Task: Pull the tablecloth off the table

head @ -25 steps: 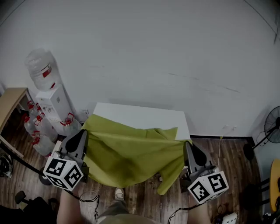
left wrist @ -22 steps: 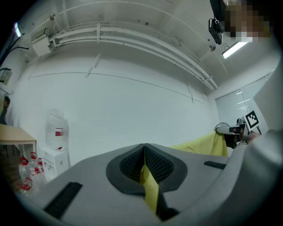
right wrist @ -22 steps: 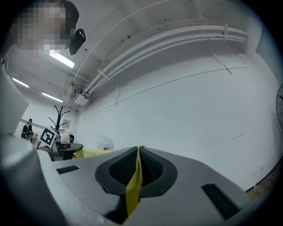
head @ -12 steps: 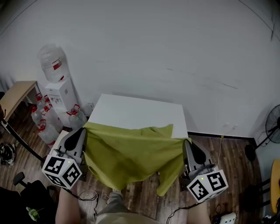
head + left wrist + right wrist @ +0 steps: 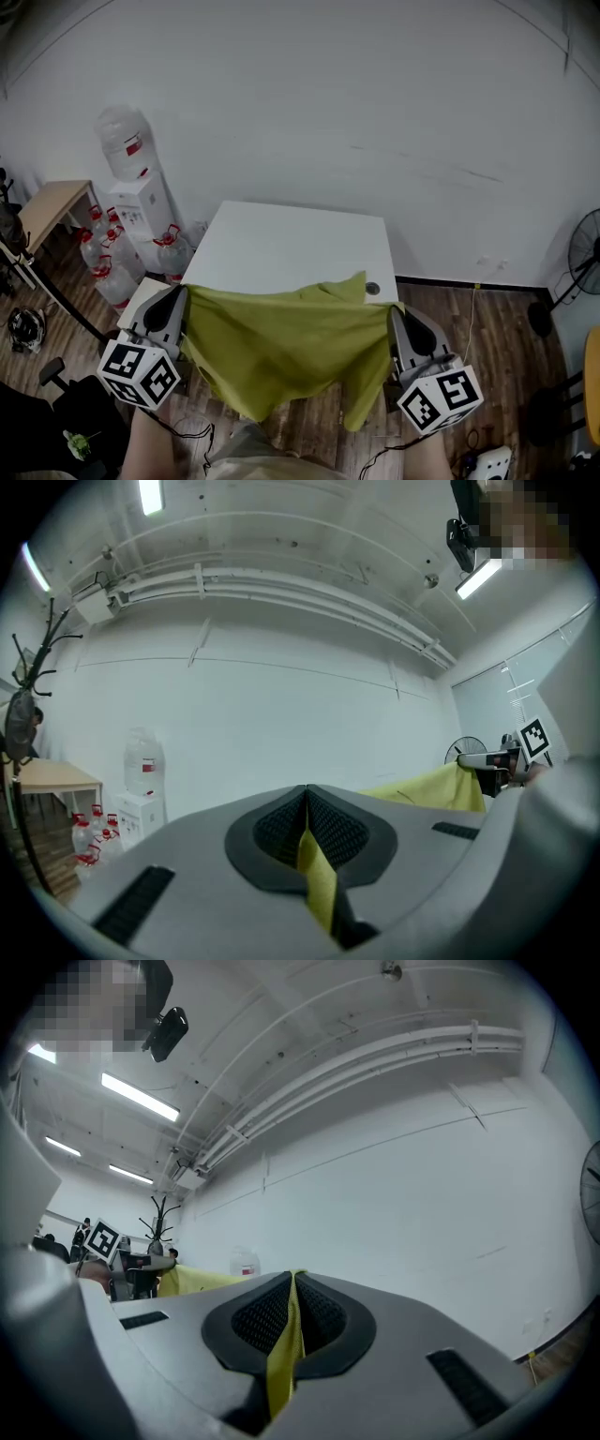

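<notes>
Two grippers are in use, both pressed together on fabric. The left gripper (image 5: pixel 180 302) pinches the yellow-green tablecloth (image 5: pixel 286 347) at its left end and the right gripper (image 5: pixel 395 319) pinches it at its right end. Each gripper view shows a strip of the cloth clamped between the ribbed pads.

Finding: the task is judged to be well advanced but not complete. Most of the white table (image 5: pixel 291 234) top is bare. Only the far edge of the cloth lies on the near strip of the top, rising to a small peak toward the right. The rest is stretched between the two grippers, sags in the middle and hangs past the table's near edge above the wooden floor (image 5: pixel 487 337).

Outstanding: that last band has to clear the near edge before the cloth is off. A water dispenser (image 5: pixel 141 202) stands left of the table, apart from the cloth.
</notes>
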Motion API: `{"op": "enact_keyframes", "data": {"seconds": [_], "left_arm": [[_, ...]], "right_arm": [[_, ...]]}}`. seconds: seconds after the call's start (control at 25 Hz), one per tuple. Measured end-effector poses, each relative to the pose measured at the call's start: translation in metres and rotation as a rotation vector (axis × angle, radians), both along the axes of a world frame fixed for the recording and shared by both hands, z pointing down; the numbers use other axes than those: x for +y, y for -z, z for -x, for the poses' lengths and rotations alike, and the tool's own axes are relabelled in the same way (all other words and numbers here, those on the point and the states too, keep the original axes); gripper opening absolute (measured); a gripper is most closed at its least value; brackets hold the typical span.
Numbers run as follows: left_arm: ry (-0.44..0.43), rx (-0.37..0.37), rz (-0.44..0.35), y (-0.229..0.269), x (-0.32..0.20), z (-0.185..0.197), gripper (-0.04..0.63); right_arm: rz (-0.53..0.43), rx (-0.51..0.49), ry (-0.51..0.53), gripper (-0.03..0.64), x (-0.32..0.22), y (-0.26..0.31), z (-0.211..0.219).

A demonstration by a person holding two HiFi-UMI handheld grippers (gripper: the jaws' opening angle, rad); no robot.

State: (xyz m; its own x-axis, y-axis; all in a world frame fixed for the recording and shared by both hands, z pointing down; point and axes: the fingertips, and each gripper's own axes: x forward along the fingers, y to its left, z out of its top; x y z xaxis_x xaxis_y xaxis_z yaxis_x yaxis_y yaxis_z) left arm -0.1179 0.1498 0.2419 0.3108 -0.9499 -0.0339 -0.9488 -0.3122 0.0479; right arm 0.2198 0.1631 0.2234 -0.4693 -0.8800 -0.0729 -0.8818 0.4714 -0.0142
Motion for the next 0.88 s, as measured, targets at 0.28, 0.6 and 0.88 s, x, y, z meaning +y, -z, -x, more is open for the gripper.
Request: {"op": "enact_keyframes", "data": {"seconds": [0.28, 0.6, 0.88], "left_arm": [[0.007, 0.004, -0.006, 0.018, 0.039, -0.005, 0.018], [-0.005, -0.010, 0.000, 0.018, 0.056, 0.004, 0.018], [-0.041, 0.010, 0.002, 0.014, 0.056, 0.019, 0.018]], "right_arm": [[0.004, 0.008, 0.005, 0.026, 0.038, 0.013, -0.004], [0.006, 0.014, -0.006, 0.026, 0.058, 0.018, 0.005], [-0.004, 0.008, -0.037, 0.026, 0.066, 0.018, 0.020]]}}
